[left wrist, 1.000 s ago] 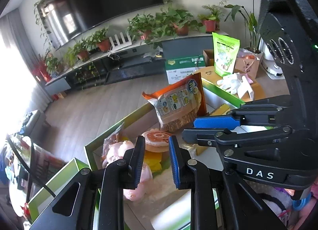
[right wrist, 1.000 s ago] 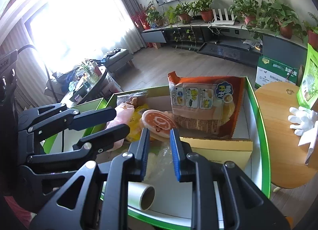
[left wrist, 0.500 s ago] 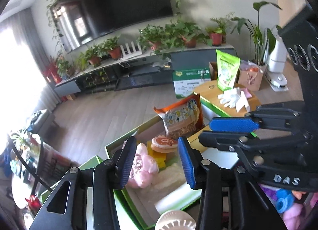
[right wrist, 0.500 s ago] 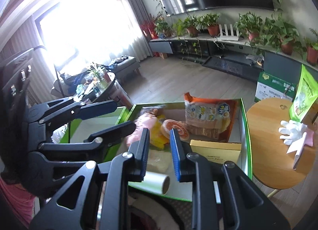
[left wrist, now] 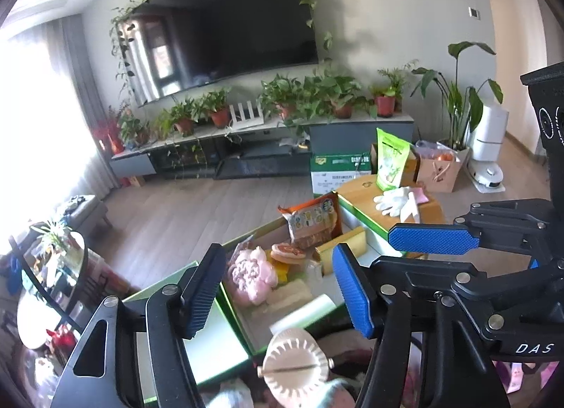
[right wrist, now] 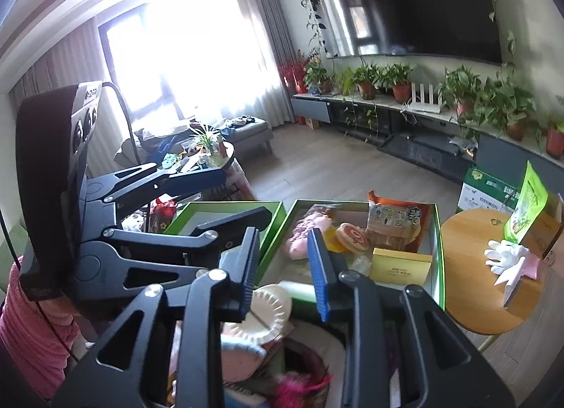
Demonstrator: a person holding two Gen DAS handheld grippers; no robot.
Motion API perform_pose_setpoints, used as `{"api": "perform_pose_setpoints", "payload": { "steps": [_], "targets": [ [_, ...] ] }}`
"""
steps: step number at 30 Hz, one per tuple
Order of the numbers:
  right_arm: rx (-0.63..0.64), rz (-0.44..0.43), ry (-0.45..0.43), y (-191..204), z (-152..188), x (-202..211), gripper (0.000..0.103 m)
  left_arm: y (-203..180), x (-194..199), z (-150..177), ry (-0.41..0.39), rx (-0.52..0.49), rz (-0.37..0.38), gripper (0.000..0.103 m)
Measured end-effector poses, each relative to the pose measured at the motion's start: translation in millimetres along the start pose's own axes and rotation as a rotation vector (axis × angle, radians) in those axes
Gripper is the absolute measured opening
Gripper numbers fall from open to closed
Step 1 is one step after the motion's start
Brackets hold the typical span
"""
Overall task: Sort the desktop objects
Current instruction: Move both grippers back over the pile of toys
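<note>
A green-rimmed box (left wrist: 239, 327) (right wrist: 437, 249) holds an orange snack bag (left wrist: 313, 221) (right wrist: 394, 221), a pink soft item (left wrist: 250, 274) (right wrist: 303, 232), a round red-and-cream disc (left wrist: 287, 253) (right wrist: 352, 237), a yellow box (left wrist: 345, 249) (right wrist: 402, 265) and a white roll (left wrist: 303, 313). A cream dumpling press (left wrist: 296, 362) (right wrist: 268, 309) lies just in front of it. My left gripper (left wrist: 278, 288) (right wrist: 246, 193) hangs above the box, jaws opening, nothing between them. Beside it, my right gripper (right wrist: 283, 267) (left wrist: 391, 249) is opening too, a narrower gap, nothing between its jaws.
A second green box (right wrist: 218, 207) sits to the left. Right of the boxes, a round wooden table (right wrist: 469, 302) carries white gloves (right wrist: 504, 256) and a green pouch (right wrist: 525, 210). Soft pink and knitted things pile up nearest me. A pink sleeve (right wrist: 21, 320) shows at the left.
Both grippers rose and drew back from the box, so its contents look smaller. The left jaws went from shut to wide; the right jaws widened a little. The dumpling press came into view.
</note>
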State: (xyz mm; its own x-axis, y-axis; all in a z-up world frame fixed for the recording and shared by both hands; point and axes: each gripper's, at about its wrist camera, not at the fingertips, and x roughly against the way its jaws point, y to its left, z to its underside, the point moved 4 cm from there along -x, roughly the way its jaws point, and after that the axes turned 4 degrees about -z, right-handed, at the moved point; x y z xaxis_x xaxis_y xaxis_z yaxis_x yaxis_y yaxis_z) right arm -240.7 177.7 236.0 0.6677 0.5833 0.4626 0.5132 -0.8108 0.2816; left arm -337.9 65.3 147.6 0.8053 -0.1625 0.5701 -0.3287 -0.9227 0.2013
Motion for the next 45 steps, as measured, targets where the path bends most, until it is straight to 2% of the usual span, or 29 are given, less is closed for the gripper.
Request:
{"api": "perform_pose_setpoints", "payload": {
  "steps": [9,20,32,40,43,45],
  "targets": [
    [0.039,-0.028,-0.001,43.1,21.1,33.9,0.03,-5.5,55.0,24.2,-0.018,-0.003,-0.028,0.064],
    [0.071,-0.057,0.014,82.9,51.4,59.9,0.03,-12.7,96.9,61.4,-0.024,0.031,-0.035,0.064],
    [0.081,-0.078,0.126,113.4,103.6,49.8,0.03,-11.5,108.7,128.0,-0.009,0.119,-0.045,0.064],
    [0.082,-0.08,0.203,126.7,129.7,37.2,0.033,-6.0,112.1,157.3,0.004,0.144,-0.068,0.064],
    [0.072,-0.074,0.241,129.5,141.6,30.1,0.039,1.8,109.7,166.6,0.021,0.18,-0.064,0.064],
    [0.07,-0.062,0.267,130.7,149.0,25.2,0.04,7.1,105.7,174.6,0.04,0.201,-0.065,0.064]
  ]
}}
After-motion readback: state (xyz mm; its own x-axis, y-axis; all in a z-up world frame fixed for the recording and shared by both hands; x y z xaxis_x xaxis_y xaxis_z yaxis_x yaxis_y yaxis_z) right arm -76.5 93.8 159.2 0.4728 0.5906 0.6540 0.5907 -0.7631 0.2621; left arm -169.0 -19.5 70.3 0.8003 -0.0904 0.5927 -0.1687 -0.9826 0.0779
